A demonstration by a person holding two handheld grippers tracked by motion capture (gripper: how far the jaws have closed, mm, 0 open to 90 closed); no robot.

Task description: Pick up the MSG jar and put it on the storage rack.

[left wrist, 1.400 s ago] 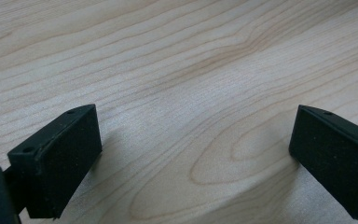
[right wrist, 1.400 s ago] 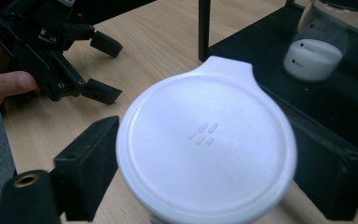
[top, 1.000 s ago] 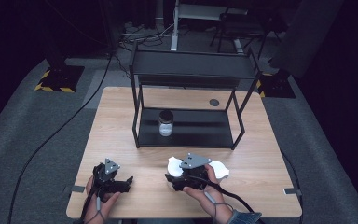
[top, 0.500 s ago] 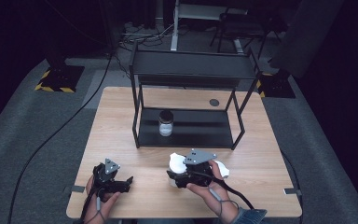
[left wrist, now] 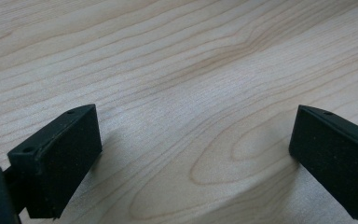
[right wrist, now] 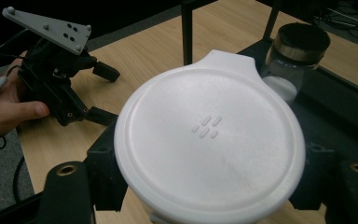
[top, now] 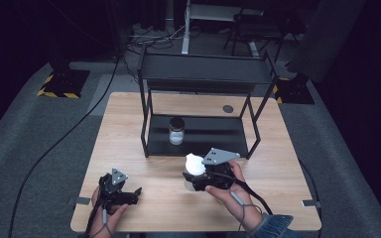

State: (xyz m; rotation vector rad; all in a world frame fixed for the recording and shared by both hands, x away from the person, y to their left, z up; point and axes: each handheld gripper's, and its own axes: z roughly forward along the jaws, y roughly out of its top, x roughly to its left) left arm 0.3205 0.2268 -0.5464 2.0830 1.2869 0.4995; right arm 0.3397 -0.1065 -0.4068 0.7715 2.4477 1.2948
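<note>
a wooden table (top: 129, 124) carries a black rack (top: 203, 74) with a jar (top: 176, 131) on its lower shelf. in front of the rack, the right gripper (top: 194, 181) grips a white-lidded tub (top: 193, 166). the left gripper (top: 135, 194) rests near the table's front left, jaws apart.

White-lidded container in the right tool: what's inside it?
Cannot tell: the round white plastic lid covers the container's top. Behind it, a clear glass jar with a black lid stands on the black metal shelf.
</note>
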